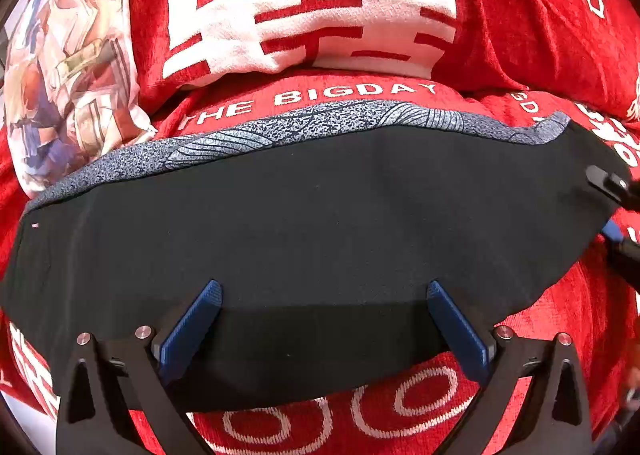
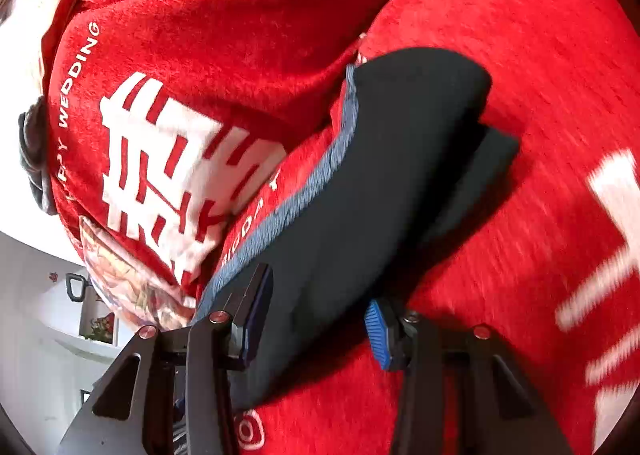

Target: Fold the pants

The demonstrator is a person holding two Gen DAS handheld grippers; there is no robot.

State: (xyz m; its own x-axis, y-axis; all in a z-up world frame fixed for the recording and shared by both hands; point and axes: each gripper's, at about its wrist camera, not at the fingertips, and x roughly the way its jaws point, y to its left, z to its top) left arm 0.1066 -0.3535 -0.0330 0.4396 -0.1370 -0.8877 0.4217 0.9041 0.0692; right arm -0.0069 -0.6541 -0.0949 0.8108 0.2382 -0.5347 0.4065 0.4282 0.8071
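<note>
Black pants (image 1: 312,231), folded into a long band with a grey patterned waistband (image 1: 304,123) along the far edge, lie on a red bedspread (image 1: 532,35) printed with white lettering; the long axis runs left to right across the left wrist view. Left gripper (image 1: 324,295): jaws spread wide above the near edge, grasping nothing. Right gripper (image 2: 320,311): blue pads (image 2: 378,335) straddle the band's right end, whether pressing cannot be told.

The left gripper (image 1: 324,329) points steeply downward, its blue pads (image 1: 192,329) spread wide with nothing pinched between them. The right gripper (image 2: 316,319), angled lower and tilted, has its jaws partly apart, straddling dark fabric.
</note>
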